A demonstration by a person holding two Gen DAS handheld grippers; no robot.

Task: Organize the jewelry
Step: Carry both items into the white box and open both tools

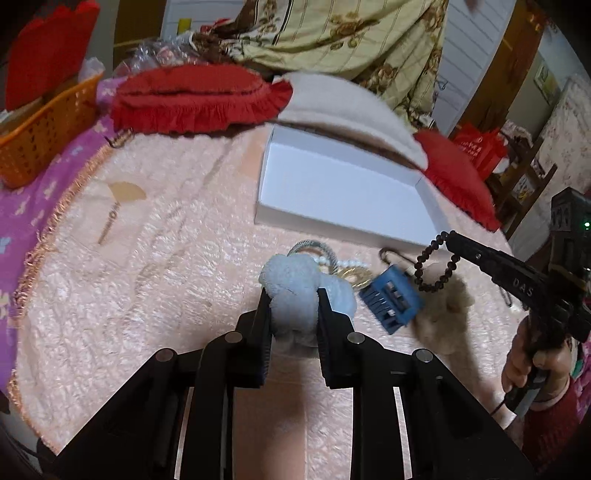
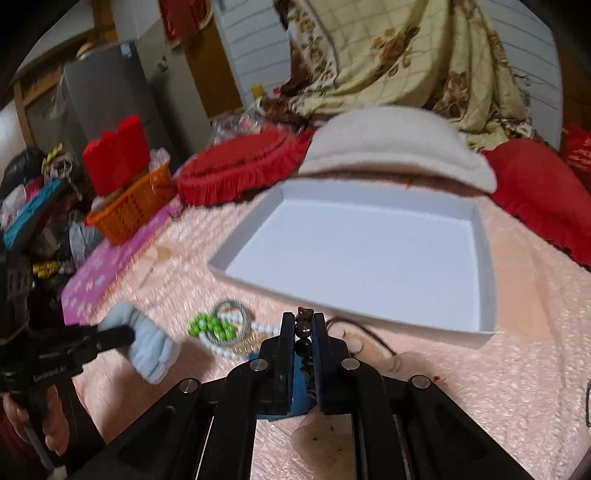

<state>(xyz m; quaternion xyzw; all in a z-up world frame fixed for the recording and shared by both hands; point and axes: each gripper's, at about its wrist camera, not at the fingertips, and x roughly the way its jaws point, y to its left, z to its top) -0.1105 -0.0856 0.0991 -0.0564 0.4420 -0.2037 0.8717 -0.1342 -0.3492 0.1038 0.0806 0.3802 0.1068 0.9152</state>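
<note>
In the left wrist view my left gripper [image 1: 292,295] is shut on a light blue plush scrunchie [image 1: 295,280], held just above the pink bedspread. My right gripper [image 1: 448,236] comes in from the right with a dark bead bracelet [image 1: 436,264] dangling from its tip. The right wrist view shows the right gripper [image 2: 303,319] shut on that dark bead bracelet [image 2: 303,328], while the left gripper [image 2: 125,336] clamps the scrunchie [image 2: 151,350]. An empty white box [image 2: 362,254] lies open just beyond. Green beads [image 2: 210,326], a pearl bracelet [image 1: 351,264] and a blue claw clip [image 1: 391,299] lie on the bedspread.
A beige plush item [image 1: 443,314] lies by the clip. An orange basket [image 1: 40,140] stands far left on a purple mat. Behind the box are a red fringed cushion [image 1: 192,99], a cream pillow [image 1: 343,107] and a floral blanket [image 1: 351,33]. A hand [image 1: 532,362] grips the right tool.
</note>
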